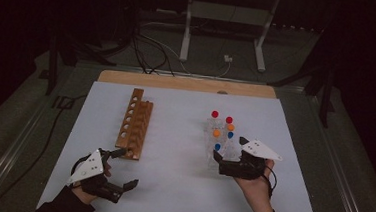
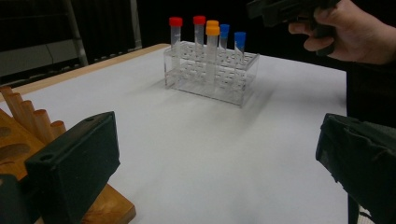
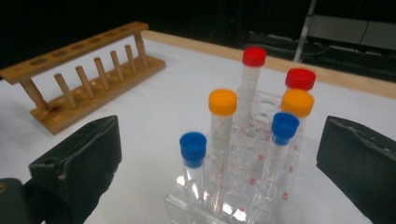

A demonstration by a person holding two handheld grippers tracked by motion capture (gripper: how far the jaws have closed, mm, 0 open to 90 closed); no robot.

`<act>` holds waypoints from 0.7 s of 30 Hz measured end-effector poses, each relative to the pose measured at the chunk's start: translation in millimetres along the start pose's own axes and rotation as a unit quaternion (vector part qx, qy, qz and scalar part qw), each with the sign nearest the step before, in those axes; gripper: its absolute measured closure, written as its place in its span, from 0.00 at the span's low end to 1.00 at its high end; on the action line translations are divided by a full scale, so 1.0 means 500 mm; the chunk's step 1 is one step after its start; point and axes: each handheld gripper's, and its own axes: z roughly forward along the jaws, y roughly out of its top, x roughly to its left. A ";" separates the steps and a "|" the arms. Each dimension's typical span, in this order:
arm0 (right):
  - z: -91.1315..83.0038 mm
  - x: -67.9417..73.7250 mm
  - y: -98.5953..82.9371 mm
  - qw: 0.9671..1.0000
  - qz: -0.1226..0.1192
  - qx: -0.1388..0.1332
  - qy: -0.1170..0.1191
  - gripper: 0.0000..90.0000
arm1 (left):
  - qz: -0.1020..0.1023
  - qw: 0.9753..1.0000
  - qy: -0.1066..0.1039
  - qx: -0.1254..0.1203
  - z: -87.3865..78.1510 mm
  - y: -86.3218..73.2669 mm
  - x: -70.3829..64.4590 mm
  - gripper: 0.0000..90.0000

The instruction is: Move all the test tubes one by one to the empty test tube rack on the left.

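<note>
Left gripper [image 1: 123, 169] at 7 o'clock, fingers [image 2: 77, 163] spread wide, empty. Right gripper [image 1: 228, 154] at 5 o'clock, fingers [image 3: 79, 161] wide apart, gripping nothing.

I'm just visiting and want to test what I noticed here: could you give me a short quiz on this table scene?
1. How many capped tubes stand in the clear rack?
2. True or false: the right gripper is shut on a tube.
3. Which is nearest the left gripper: A the wooden rack, B the clear rack?

Key: 1. Six: two red, two orange, two blue. 2. False; its jaws stand open. 3. A.
</note>
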 end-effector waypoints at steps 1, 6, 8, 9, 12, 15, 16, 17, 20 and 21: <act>0.001 0.000 -0.003 1.000 0.001 0.002 0.000 0.05 | 0.000 1.000 0.000 0.000 0.000 0.000 0.000 0.01; 0.013 0.006 -0.015 1.000 0.001 0.029 -0.003 0.07 | 0.000 1.000 -0.001 0.000 -0.001 0.000 -0.001 0.01; 0.017 0.008 -0.019 0.999 0.001 0.040 -0.006 0.08 | 0.000 1.000 -0.001 0.000 -0.001 0.000 0.000 0.01; 0.018 0.010 -0.020 0.999 0.001 0.047 -0.007 0.08 | 0.000 1.000 -0.002 0.000 -0.001 0.000 0.000 0.01; 0.021 0.015 -0.024 0.998 -0.002 0.067 -0.009 0.20 | 0.001 1.000 -0.002 0.000 -0.001 0.000 0.000 0.01; 0.020 0.019 -0.023 0.997 -0.004 0.075 0.008 0.31 | -0.002 1.000 -0.003 -0.002 -0.002 0.001 0.000 0.01; 0.021 0.020 -0.022 0.997 -0.003 0.079 0.008 0.35 | -0.002 1.000 -0.003 -0.002 -0.002 0.000 0.000 0.01; 0.021 0.020 -0.022 0.997 -0.003 0.079 0.008 0.35 | -0.002 1.000 -0.003 -0.002 -0.002 0.000 0.000 0.01; 0.024 0.022 -0.020 0.995 0.004 0.097 0.015 0.47 | 0.000 1.000 -0.003 -0.002 -0.001 0.001 -0.001 0.01; 0.025 0.022 -0.019 0.995 0.004 0.101 0.012 0.50 | 0.000 1.000 -0.002 -0.002 -0.001 0.000 -0.001 0.01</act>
